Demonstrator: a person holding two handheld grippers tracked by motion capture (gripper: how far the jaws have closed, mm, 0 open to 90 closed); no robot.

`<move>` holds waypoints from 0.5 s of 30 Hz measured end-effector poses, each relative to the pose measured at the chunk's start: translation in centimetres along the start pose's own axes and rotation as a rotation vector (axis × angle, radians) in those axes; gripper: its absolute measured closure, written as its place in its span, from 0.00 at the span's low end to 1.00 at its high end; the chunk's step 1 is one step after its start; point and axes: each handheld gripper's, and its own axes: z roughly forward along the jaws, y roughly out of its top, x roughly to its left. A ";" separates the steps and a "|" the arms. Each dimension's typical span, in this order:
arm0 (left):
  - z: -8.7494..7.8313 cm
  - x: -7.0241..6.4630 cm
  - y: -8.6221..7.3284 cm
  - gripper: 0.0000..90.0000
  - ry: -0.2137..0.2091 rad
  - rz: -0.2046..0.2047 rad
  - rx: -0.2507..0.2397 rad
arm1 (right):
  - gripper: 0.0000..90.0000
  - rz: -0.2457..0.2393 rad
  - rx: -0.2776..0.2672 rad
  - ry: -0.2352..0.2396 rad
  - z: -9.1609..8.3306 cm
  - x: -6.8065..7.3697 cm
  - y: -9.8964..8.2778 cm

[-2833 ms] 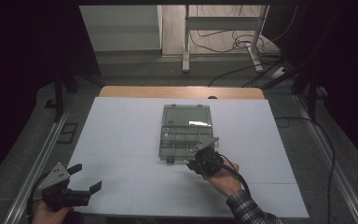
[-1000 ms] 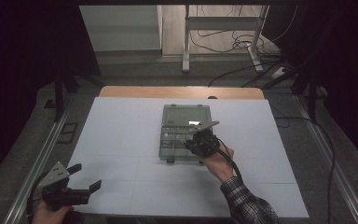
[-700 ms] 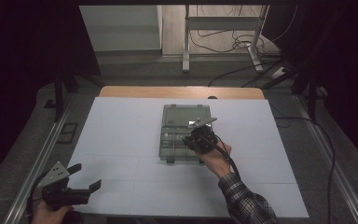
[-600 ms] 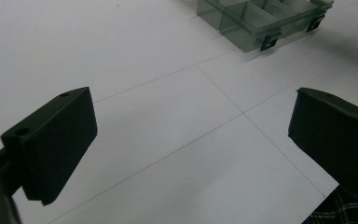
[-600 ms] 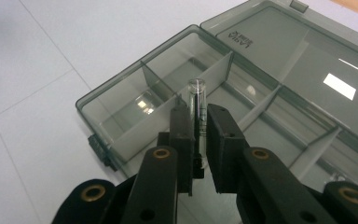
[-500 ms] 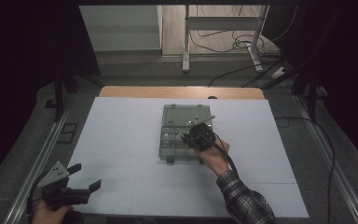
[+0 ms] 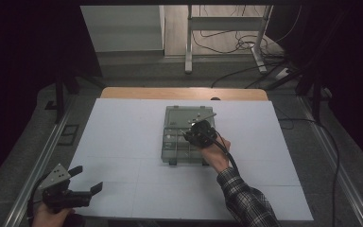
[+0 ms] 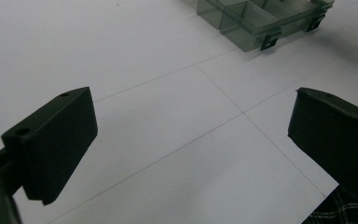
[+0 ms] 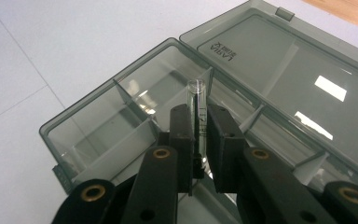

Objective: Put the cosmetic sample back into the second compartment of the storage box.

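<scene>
— Changed in the last few seconds? Right gripper (image 9: pixel 199 154) carried from the near edge of the box (image 7: pixel 176 149) to a spot above its compartments, jaws clenched throughout on a small clear tube (image 9: pixel 197 109).

— And the tube itself?

— Pinched upright between the pads, open end poking above them, over the dividers near the hinge. Lid (image 9: pixel 303 79) lying flat open behind.

— Meaning for the job?

— Probably close to setting the tube into a compartment; lowering and letting go not yet done. Which compartment, hard to tell.

— Left side?

— Left gripper (image 7: pixel 78 182) parked at the near left corner, jaws spread wide, nothing between them, well apart from the box. No shift there.

— Surface?

— White board (image 7: pixel 123 137) scored with thin lines, laid on a wooden table (image 7: pixel 123 92); metal rails along both sides.

— Room?

— Dim. Grey floor beyond, table legs (image 7: pixel 188 47), loose cables (image 7: pixel 227 45), a pale panel (image 7: pixel 123 28) at the back left.
</scene>
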 end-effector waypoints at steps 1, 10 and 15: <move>0.0 0.0 0.0 0.02 0.000 0.001 0.001 | 0.90 0.004 0.000 -0.001 0.2 0.0 0.1; 0.0 0.0 0.0 0.02 0.000 0.005 0.003 | 0.90 0.007 0.003 -0.007 1.3 -0.4 0.5; 0.0 0.0 0.0 0.02 -0.001 0.004 0.004 | 0.90 0.010 0.009 -0.006 2.0 -0.5 0.6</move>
